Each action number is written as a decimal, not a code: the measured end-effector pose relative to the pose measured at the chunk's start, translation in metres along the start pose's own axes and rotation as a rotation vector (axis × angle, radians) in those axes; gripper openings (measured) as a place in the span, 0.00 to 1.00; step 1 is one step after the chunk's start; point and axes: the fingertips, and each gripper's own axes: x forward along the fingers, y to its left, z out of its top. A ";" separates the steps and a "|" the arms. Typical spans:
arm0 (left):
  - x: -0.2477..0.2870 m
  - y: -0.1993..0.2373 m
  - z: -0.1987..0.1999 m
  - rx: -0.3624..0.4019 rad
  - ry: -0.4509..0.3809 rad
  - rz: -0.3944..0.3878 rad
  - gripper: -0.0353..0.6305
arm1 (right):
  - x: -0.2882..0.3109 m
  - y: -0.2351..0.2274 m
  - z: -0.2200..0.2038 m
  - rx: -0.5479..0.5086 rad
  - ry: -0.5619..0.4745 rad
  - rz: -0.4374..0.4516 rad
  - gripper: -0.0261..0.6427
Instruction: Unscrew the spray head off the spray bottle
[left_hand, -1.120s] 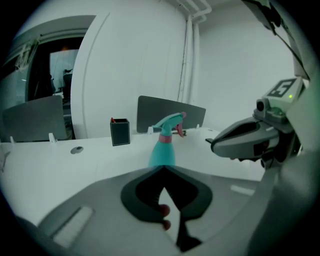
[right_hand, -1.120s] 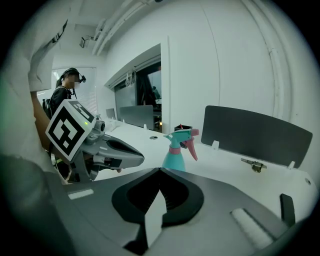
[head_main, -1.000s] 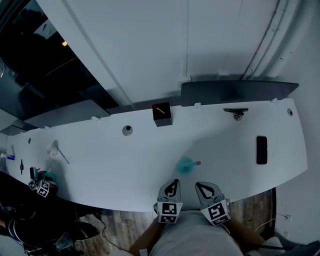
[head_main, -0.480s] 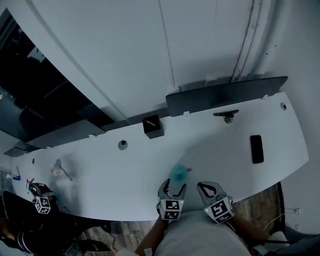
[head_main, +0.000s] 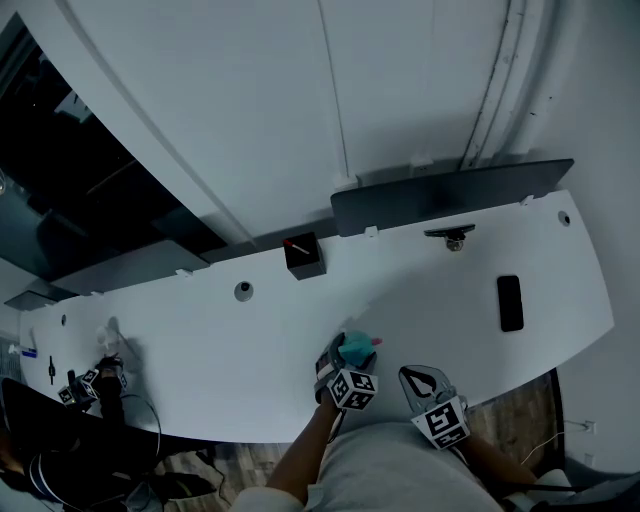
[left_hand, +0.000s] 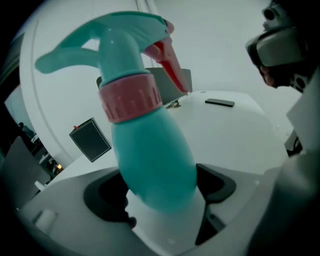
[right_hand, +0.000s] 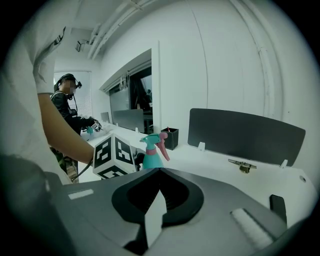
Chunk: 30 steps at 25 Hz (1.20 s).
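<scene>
A teal spray bottle (head_main: 356, 347) with a pink collar (left_hand: 131, 97) and a teal spray head with a red trigger (left_hand: 168, 60) stands upright on the white table (head_main: 440, 300), near its front edge. My left gripper (head_main: 341, 362) reaches round the bottle's body (left_hand: 155, 165). Its jaws have just been opening and stand wide, one on each side, with the pads off the bottle. My right gripper (head_main: 421, 380) hovers shut and empty just right of the bottle. From the right gripper view the bottle (right_hand: 152, 152) shows beyond the left gripper's marker cube (right_hand: 112, 156).
A black pen box (head_main: 303, 256) stands behind the bottle. A dark divider panel (head_main: 450, 190) runs along the back edge, with a small metal clamp (head_main: 452, 236) before it. A black phone (head_main: 509, 302) lies at the right. Another person with grippers (head_main: 95, 380) works at the far left.
My left gripper has moved forward and down to the bottle, and its jaws have gone from shut to wide open around it. The right gripper has shifted only slightly.
</scene>
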 end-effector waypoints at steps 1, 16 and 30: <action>0.001 -0.001 0.001 0.015 -0.004 -0.003 0.67 | -0.001 -0.001 0.000 -0.001 0.001 0.000 0.04; -0.060 0.098 0.054 0.717 -0.003 0.590 0.65 | 0.001 0.020 0.070 1.203 -0.032 0.571 0.40; -0.090 0.093 0.076 0.847 -0.028 0.753 0.65 | 0.036 0.005 0.068 1.611 -0.046 0.422 0.24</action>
